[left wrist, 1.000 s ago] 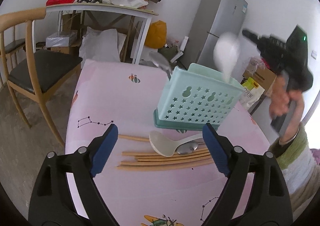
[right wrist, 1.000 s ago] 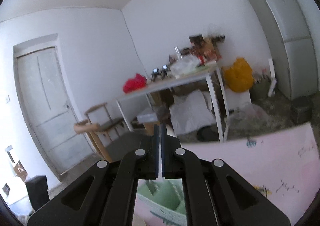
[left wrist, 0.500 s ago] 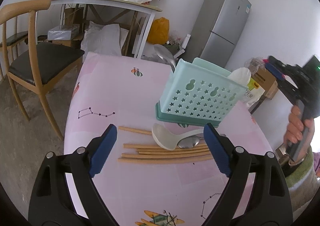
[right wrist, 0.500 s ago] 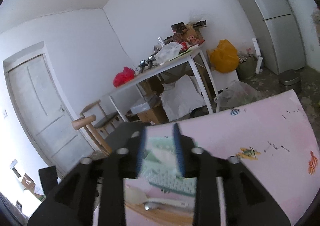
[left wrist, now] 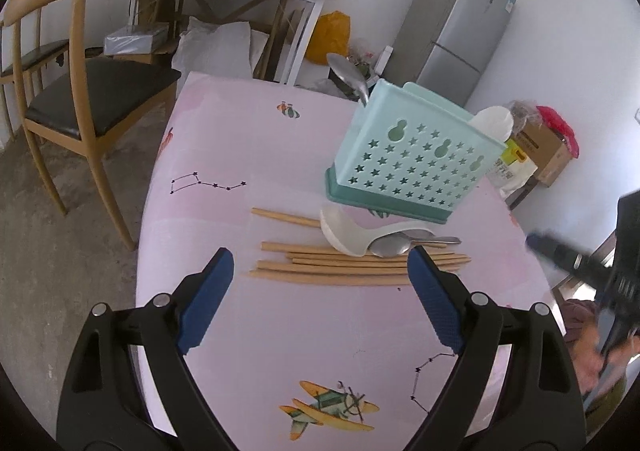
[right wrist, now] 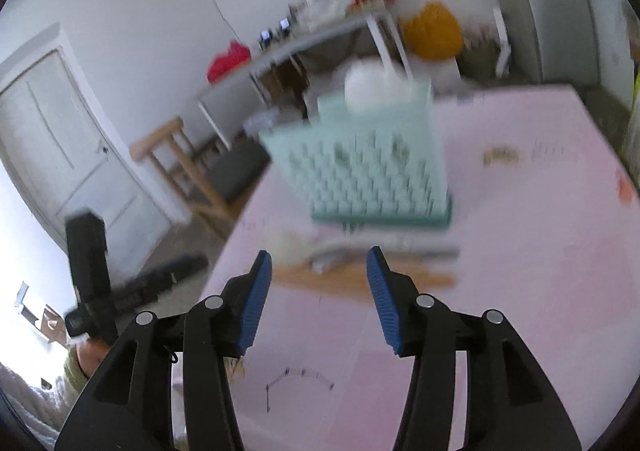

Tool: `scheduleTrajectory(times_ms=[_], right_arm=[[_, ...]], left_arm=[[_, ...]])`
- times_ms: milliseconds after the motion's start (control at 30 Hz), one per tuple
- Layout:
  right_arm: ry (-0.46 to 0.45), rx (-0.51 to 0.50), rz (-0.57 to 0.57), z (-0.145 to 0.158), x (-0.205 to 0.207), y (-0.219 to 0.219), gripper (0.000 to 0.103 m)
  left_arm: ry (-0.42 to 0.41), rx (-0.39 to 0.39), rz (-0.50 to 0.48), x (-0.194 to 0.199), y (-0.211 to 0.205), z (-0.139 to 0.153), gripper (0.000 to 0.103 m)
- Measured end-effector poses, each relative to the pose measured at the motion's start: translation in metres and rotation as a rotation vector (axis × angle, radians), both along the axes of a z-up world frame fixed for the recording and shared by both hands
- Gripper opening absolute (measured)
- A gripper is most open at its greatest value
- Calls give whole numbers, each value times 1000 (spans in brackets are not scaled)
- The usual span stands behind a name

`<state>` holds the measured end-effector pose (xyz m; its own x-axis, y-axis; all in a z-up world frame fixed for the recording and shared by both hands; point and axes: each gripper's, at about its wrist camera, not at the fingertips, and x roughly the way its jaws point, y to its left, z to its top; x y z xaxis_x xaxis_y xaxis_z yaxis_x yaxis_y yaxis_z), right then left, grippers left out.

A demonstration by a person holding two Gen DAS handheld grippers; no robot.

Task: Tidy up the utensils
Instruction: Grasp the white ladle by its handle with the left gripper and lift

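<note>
One mint holder [left wrist: 416, 167] is seen beyond both jaw pairs, with two spoons stood in it — one metal [left wrist: 348, 77], one white [left wrist: 494, 123]. About six chopsticks [left wrist: 352, 269], a white ladle-spoon [left wrist: 352, 235] and a metal spoon [left wrist: 394, 247] are laid just ahead of the left gripper [left wrist: 320, 283], held wide and empty. The right gripper [right wrist: 318, 283], just opening, is kept empty short of them.

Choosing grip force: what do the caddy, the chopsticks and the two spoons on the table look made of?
Caddy: likely matte plastic, with moulded star cut-outs. Chopsticks: likely wood or bamboo, tan and dull. White spoon: glossy ceramic or plastic, unclear. Grey spoon: likely metal, reflective.
</note>
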<state>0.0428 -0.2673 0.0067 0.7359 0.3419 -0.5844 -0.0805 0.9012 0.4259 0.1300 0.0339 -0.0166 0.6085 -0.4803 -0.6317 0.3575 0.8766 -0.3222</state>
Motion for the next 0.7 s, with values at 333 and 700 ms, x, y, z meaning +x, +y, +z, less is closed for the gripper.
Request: scheduleTrajectory(times_ms=[333,700], right_arm=[[128,-9,-3,-30,0,25,49],[153,22,16,-40,2,20,49]], left_arm=[[98,-39,-57,42,-20,-11,66],[252,-29,-55,75,-40,-37,31]])
